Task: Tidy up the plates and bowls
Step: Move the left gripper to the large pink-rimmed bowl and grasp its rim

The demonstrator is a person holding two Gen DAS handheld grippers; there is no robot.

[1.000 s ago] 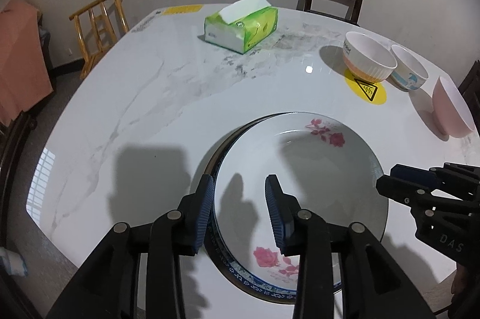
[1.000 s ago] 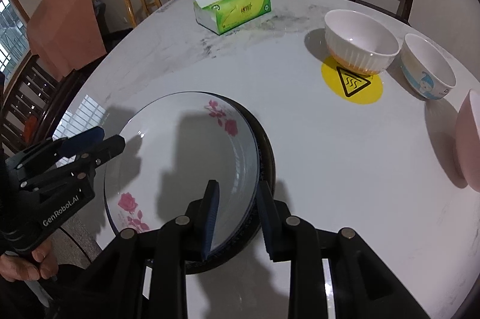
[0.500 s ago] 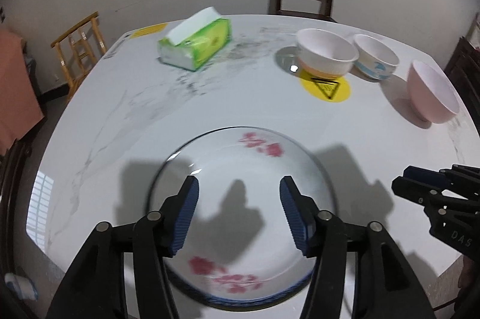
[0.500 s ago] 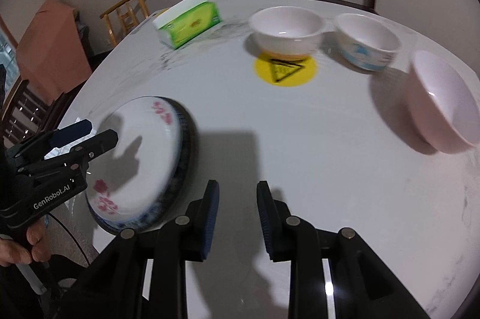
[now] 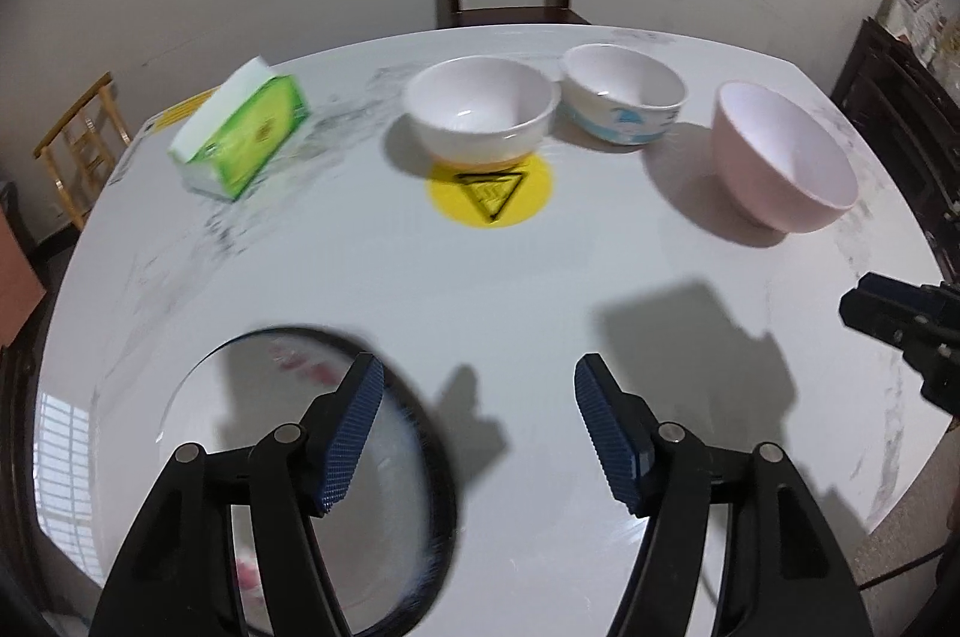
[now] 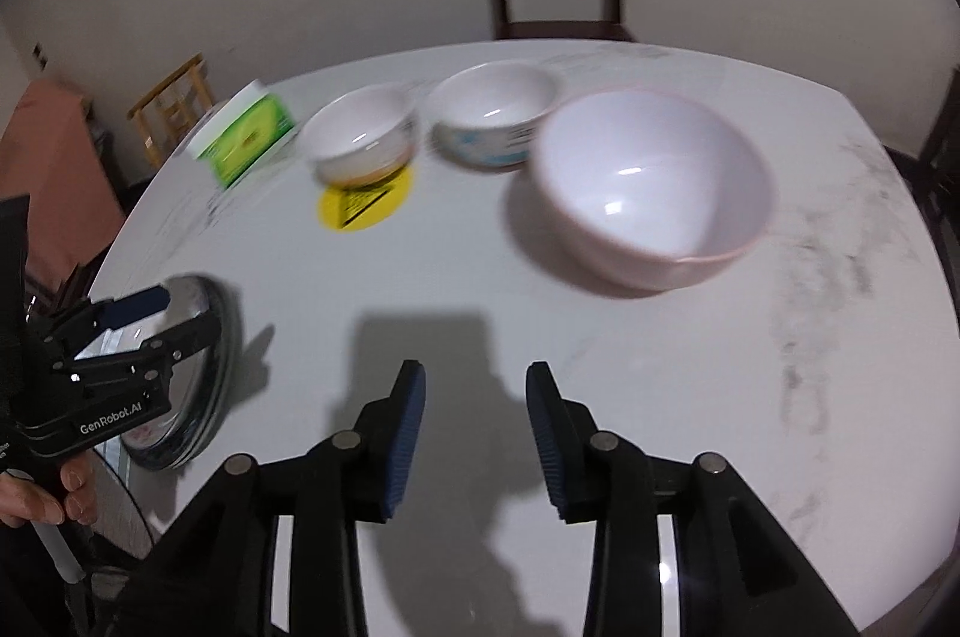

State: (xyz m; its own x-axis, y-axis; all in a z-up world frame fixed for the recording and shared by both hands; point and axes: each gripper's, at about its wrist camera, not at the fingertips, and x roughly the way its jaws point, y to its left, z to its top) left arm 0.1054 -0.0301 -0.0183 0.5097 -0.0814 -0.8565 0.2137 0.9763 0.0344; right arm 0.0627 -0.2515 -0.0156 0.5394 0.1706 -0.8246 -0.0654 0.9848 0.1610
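We are opening both the left tongs [image 5: 474,433] and right tongs [image 6: 476,436], empty, over the surface [image 5: 540,289]. Plates [image 5: 198,415] are sitting stacked near left; three bowls [image 5: 478,113] are waiting unstacked far across.

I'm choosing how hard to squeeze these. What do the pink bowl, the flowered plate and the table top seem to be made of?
Pink bowl: smooth and glossy with sharp highlights; glazed ceramic or melamine, I cannot tell which.
Flowered plate: glossy white with a printed flower and a dark rim, probably glazed porcelain.
Table top: white with grey veining and mirror-like reflections, so polished marble or a marble-look slab.
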